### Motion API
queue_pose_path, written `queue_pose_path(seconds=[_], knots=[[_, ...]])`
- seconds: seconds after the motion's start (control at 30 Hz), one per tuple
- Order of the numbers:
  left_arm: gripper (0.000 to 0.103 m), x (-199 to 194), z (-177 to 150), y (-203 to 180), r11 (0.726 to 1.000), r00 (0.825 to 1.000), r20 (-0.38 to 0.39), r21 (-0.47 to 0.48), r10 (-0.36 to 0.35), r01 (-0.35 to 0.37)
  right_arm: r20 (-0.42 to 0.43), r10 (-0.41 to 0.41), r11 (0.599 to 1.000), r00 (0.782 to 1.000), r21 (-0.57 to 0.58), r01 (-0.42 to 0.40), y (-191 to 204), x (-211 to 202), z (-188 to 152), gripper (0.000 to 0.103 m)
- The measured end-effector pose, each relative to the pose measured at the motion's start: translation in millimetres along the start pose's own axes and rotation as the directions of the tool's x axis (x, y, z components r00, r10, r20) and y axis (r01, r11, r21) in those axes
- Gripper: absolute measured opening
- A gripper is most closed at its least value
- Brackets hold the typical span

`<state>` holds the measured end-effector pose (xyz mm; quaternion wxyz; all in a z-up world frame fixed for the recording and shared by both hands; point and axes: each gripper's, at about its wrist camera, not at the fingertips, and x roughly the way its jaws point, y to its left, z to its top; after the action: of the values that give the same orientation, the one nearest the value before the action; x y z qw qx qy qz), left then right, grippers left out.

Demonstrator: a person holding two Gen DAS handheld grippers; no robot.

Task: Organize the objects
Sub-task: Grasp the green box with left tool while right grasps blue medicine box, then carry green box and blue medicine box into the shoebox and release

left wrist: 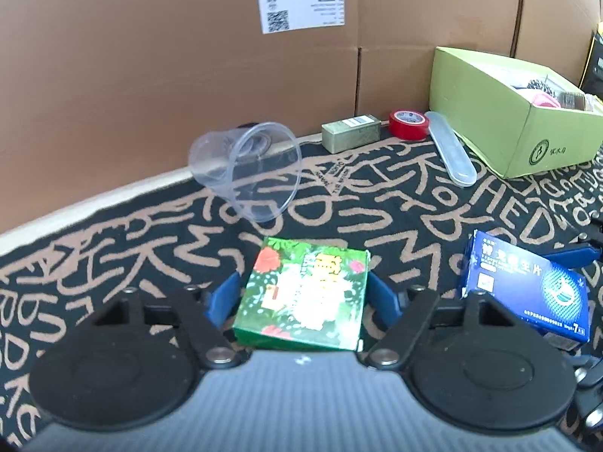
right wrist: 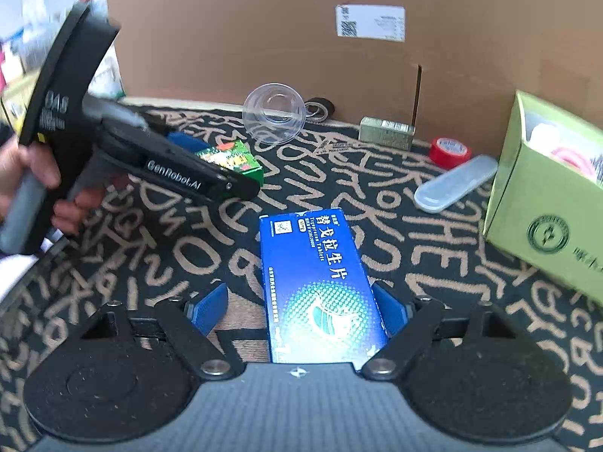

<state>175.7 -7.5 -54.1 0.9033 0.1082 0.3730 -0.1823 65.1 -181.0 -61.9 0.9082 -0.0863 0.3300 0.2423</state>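
Note:
A green flowered box (left wrist: 305,293) lies flat on the patterned carpet between the fingers of my left gripper (left wrist: 304,280), whose blue pads meet its two long sides. From the right wrist view, the same green box (right wrist: 233,160) peeks out under the left gripper (right wrist: 222,165), which a hand holds. A blue tablet box (right wrist: 316,282) lies lengthwise between the fingers of my right gripper (right wrist: 299,293). The right pad sits at its edge, and bare carpet shows between the box and the left pad. In the left wrist view this blue box (left wrist: 524,290) lies at the right.
An open light-green carton (left wrist: 490,124) with things inside stands at the back right. In front of it lie a clear oblong case (left wrist: 452,150), a red tape roll (left wrist: 409,124) and a small olive box (left wrist: 350,132). A clear plastic cup (left wrist: 245,169) lies tipped over. A cardboard wall (left wrist: 150,56) closes the back.

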Motion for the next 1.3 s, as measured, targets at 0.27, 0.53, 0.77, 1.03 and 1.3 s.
queue_pose_path(seconds=[0.27, 0.53, 0.77, 1.03, 1.3], knots=[[0.064, -6, 3, -5, 1.0, 0.999, -0.036, -0.01, 0.001, -0.002, 0.021, -0.026, 1.0, 0.999, 0.016, 0.025, 3, -11, -1, 0.062], [0.064, -48, 32, -40, 0.994, 0.993, 0.057, 0.005, -0.107, 0.107, 0.185, -0.124, 0.987, 0.975, 0.123, 0.102, -31, -84, 2, 0.062], [0.064, -81, 89, -103, 0.969, 0.946, 0.215, 0.109, -0.242, 0.223, 0.282, -0.336, 0.931, 0.899, 0.244, 0.271, -94, -137, 9, 0.062], [0.064, -49, 152, -173, 0.964, 0.928, 0.261, 0.104, -0.264, 0.245, 0.262, -0.512, 0.84, 0.818, 0.355, 0.412, -175, -151, 12, 0.062], [0.064, 17, 186, -217, 0.981, 0.959, 0.209, 0.08, -0.191, 0.178, 0.198, -0.552, 0.784, 0.81, 0.456, 0.422, -247, -127, 15, 0.062]])
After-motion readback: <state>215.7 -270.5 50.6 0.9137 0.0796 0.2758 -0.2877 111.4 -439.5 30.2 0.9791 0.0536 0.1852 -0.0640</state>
